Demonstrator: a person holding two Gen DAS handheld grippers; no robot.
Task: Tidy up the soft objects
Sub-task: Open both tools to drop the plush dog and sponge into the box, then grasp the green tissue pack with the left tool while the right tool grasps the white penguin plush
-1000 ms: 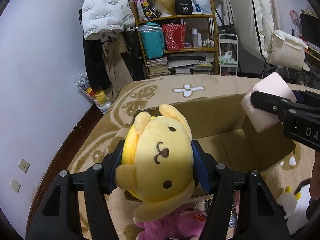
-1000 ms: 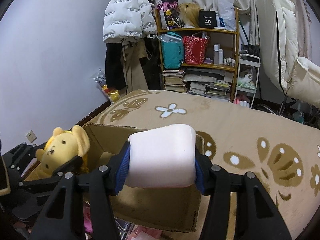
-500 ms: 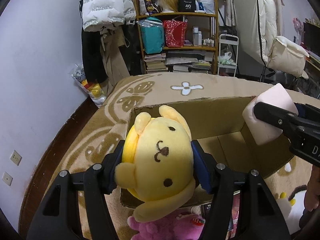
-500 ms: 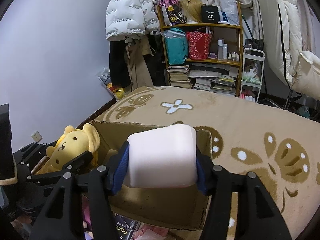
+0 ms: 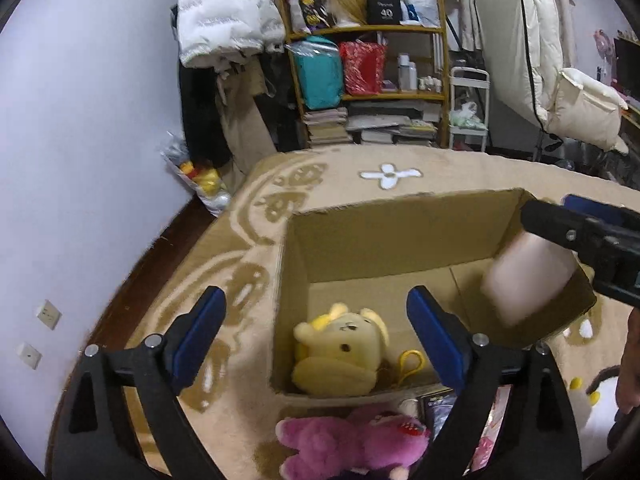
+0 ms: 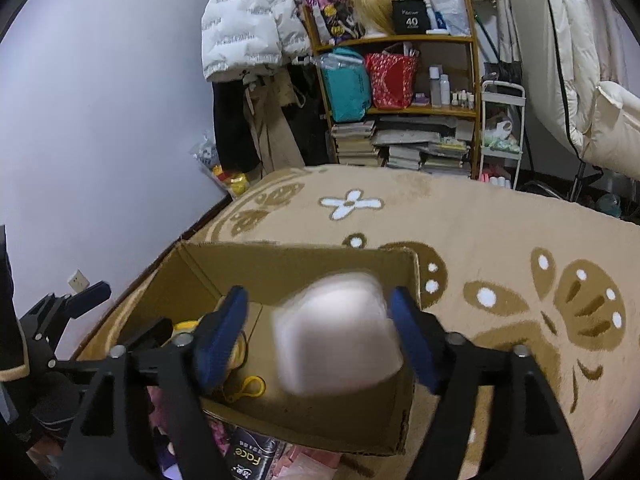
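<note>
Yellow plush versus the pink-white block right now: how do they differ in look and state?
The yellow plush has a face and ears; the pink-white block is plain and boxy. The plush lies sharp on the cardboard box floor; the block is motion-blurred between the opening right gripper jaws. Both look soft.

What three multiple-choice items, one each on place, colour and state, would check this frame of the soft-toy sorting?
1. Where is the yellow plush?
A. On the box floor
B. In the left gripper
C. On the shelf

2. What colour is the plush lying on the rug in front of the box?
A. Green
B. Pink
C. Blue

3. How does the pale block stand with the right gripper?
A. Clamped tight between the pads
B. Lying on the rug
C. Blurred between opening jaws, over the box

Key: 1 A, it lies inside the box, below the empty left jaws. 2 B, its fur is plainly pink. 3 C, a gap shows between the block and the left pad.
</note>
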